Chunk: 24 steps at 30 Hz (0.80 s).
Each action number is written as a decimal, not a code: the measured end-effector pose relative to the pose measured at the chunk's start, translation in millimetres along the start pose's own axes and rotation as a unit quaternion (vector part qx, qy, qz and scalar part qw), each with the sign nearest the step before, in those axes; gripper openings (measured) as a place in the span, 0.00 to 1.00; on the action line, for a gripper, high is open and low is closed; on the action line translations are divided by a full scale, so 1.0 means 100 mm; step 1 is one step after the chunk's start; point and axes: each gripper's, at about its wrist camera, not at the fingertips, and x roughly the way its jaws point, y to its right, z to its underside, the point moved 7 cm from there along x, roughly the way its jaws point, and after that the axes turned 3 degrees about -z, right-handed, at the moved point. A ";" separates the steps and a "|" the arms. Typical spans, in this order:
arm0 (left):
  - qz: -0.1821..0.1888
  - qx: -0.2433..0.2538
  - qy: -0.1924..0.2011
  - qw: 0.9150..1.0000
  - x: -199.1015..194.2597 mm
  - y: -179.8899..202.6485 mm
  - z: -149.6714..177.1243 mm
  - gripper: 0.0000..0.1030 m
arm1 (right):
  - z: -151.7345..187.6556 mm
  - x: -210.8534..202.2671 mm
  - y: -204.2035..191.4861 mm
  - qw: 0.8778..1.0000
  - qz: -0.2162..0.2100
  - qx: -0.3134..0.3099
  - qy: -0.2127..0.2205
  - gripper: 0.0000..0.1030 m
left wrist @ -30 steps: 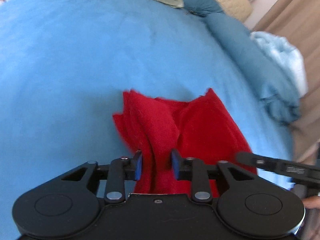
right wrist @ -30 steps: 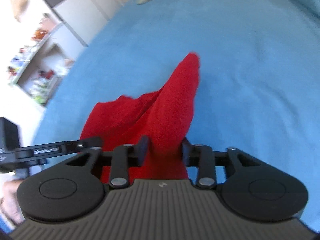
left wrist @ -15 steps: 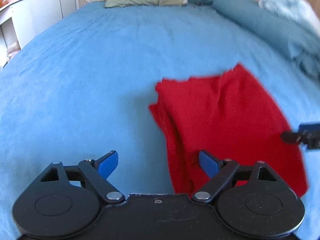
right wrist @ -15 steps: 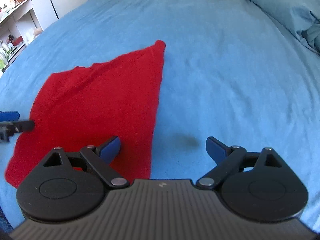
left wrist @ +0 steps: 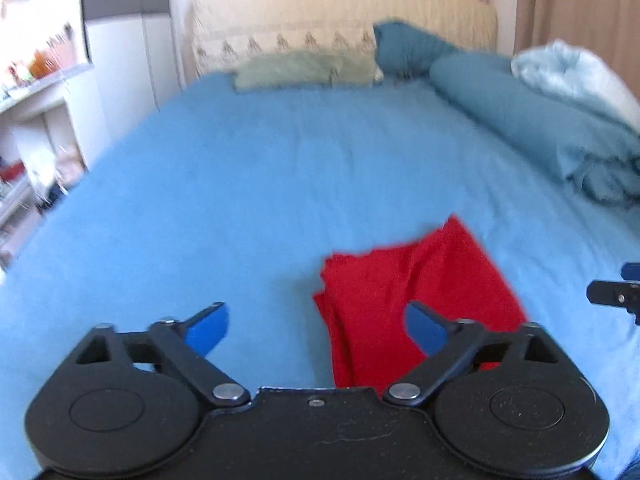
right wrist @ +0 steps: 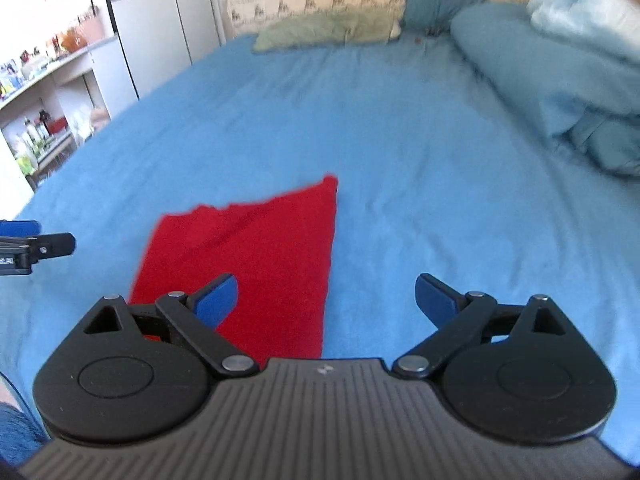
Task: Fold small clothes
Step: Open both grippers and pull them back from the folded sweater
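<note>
One red cloth (left wrist: 416,284) is lying on one blue bed (left wrist: 240,184). Two grippers, left gripper (left wrist: 318,326) and right gripper (right wrist: 326,300), are hovering open. One green pillow (left wrist: 304,70) is resting by the headboard.

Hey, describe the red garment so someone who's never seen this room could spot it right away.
Find the big bed with the blue sheet. On its near part lies the red garment, flat and folded. It is the only red thing there; the pillows and rolled duvet are green, teal or pale blue.
</note>
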 end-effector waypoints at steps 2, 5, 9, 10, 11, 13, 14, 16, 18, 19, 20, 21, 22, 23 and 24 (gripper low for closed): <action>-0.011 -0.008 0.021 1.000 -0.33 0.01 -0.04 1.00 | -0.06 -0.34 -0.09 1.000 -0.001 0.001 0.014 1.00; -0.015 -0.024 0.023 0.999 -0.70 0.04 0.00 1.00 | -0.09 -0.80 -0.23 1.000 0.008 0.004 0.024 1.00; -0.028 -0.042 0.013 0.999 -1.07 0.05 0.17 1.00 | 0.00 -1.33 -0.43 0.999 0.026 -0.002 0.032 1.00; -0.028 -0.046 0.010 0.998 -1.15 0.06 0.23 1.00 | 0.05 -1.45 -0.47 0.999 0.032 -0.005 0.029 1.00; -0.026 -0.050 0.009 0.998 -1.23 0.07 0.30 1.00 | 0.10 -1.54 -0.50 0.999 0.035 -0.006 0.025 1.00; -0.023 -0.047 0.007 0.999 -1.38 0.09 0.41 1.00 | 0.23 -1.70 -0.56 0.999 0.039 -0.006 0.012 1.00; -0.025 -0.042 0.007 0.999 -1.43 0.10 0.47 1.00 | 0.29 -1.74 -0.57 0.999 0.041 -0.005 0.008 1.00; -0.035 -0.029 0.007 0.999 -1.53 0.12 0.57 1.00 | 0.43 -1.82 -0.61 0.999 0.050 -0.005 0.002 1.00; -0.041 -0.023 0.008 0.999 -1.61 0.13 0.65 1.00 | 0.58 -1.87 -0.65 0.998 0.060 -0.004 -0.005 1.00; -0.041 -0.023 0.007 0.999 -1.65 0.14 0.70 1.00 | 0.65 -1.89 -0.66 0.998 0.062 -0.002 -0.010 1.00; -0.041 -0.023 0.006 0.999 -1.69 0.14 0.74 1.00 | 0.73 -1.90 -0.67 0.998 0.062 0.002 -0.015 1.00; -0.042 -0.023 0.006 0.999 -1.71 0.15 0.78 1.00 | 0.80 -1.90 -0.67 0.998 0.064 0.005 -0.020 1.00; -0.040 -0.023 0.004 0.999 -1.73 0.16 0.82 1.00 | 0.87 -1.89 -0.68 0.998 0.065 0.006 -0.024 1.00; -0.034 -0.023 0.002 0.999 -1.74 0.18 0.86 1.00 | 0.93 -1.88 -0.68 0.997 0.067 0.006 -0.028 1.00; -0.031 -0.022 0.003 0.999 -1.74 0.18 0.91 1.00 | 1.00 -1.86 -0.69 0.997 0.069 0.006 -0.032 1.00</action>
